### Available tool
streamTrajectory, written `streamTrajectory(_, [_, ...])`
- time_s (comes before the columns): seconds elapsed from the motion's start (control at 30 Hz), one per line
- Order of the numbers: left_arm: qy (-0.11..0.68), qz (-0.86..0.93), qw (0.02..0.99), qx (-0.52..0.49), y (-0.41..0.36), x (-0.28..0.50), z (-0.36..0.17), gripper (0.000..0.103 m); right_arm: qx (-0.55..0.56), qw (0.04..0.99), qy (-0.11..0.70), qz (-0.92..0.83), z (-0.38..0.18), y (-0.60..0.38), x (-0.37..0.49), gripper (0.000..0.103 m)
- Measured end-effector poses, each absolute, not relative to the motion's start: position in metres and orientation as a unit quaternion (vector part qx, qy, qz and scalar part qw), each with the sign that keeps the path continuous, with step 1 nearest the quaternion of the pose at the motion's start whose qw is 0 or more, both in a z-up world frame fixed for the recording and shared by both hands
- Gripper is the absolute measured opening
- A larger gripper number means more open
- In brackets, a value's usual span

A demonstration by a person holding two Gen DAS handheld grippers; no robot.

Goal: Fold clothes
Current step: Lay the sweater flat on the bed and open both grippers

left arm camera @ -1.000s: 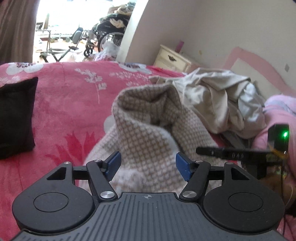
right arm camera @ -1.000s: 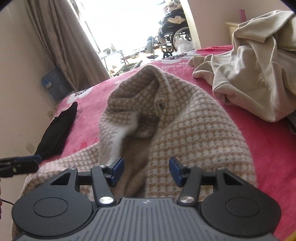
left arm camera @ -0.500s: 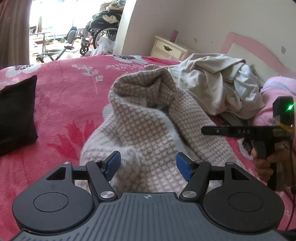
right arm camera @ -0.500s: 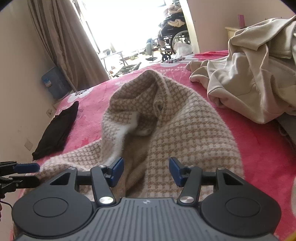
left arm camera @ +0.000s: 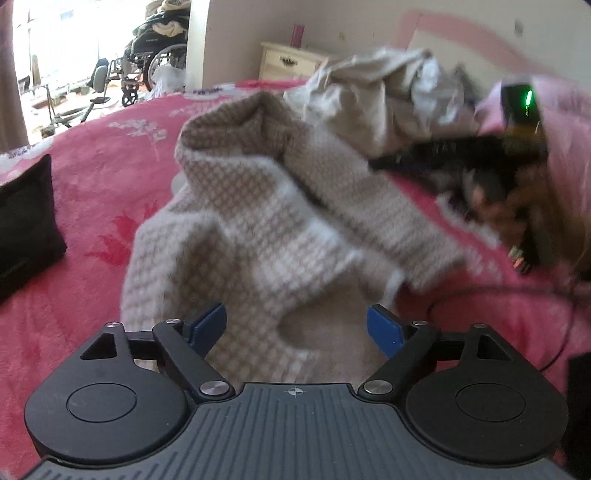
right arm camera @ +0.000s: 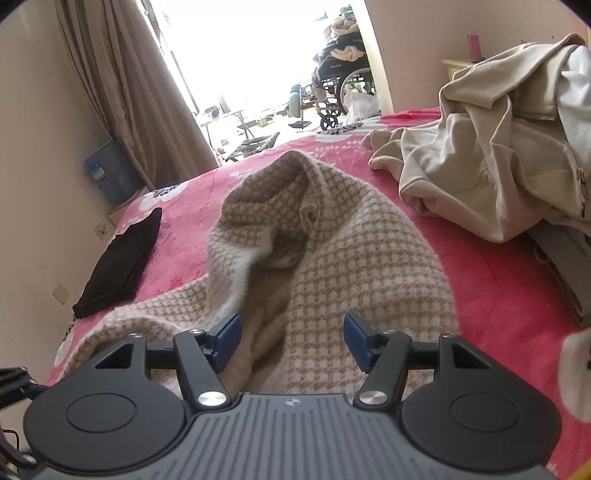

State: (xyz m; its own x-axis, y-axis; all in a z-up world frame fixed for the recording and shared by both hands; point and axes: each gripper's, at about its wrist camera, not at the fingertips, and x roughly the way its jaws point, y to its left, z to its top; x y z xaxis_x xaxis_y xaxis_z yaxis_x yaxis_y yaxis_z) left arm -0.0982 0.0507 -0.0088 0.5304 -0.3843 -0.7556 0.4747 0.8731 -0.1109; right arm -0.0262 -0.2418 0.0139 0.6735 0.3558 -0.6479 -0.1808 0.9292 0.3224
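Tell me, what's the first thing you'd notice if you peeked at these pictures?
A fuzzy beige-and-white checked sweater lies bunched up in the middle of a bright pink flowery blanket, right ahead of both grippers. Behind it, toward the right, sits a rumpled heap of cream clothes, and a folded black garment lies off to the left by the wall.

Setting: home bedroom. Bed (right arm camera: 498, 280) with pink floral blanket, cream nightstand (left arm camera: 291, 64) by pink headboard (left arm camera: 476, 33), brown curtain (right arm camera: 140, 92), wheelchair (right arm camera: 340, 85) beyond doorway.
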Motion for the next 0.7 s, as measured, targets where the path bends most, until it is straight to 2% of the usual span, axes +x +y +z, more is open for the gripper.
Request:
streamTrajectory(0.13, [0.42, -0.231, 0.867, 0.135, 0.031, -0.106, -0.026, 0.084, 0.112, 0.906, 0.377, 0.154, 0.015, -0.236, -0.029, 0.065])
streamTrajectory(0.27, [0.414, -0.186, 0.871, 0.188, 0.03, -0.107, -0.039, 0.07, 0.107, 0.908, 0.371, 0.16, 0.019, -0.231, -0.031, 0.065])
streamTrajectory(0.37, [0.413, -0.142, 0.883, 0.174, 0.044, -0.102, -0.036, 0.06, 0.1, 0.91, 0.368, 0.163, 0.019, -0.227, -0.032, 0.066])
streamTrajectory(0.43, [0.412, -0.119, 0.886, 0.178, 0.049, -0.098, -0.036, 0.057, 0.095, 0.908, 0.373, 0.164, 0.016, -0.223, -0.03, 0.066])
streamTrajectory(0.57, [0.416, -0.151, 0.876, 0.194, 0.04, -0.103, -0.041, 0.061, 0.099, 0.902, 0.384, 0.168, 0.011, -0.214, -0.028, 0.066])
streamTrajectory(0.7, [0.409, -0.198, 0.867, 0.205, 0.025, -0.116, -0.042, 0.074, 0.099, 0.901, 0.386, 0.174, 0.01, -0.208, -0.027, 0.073])
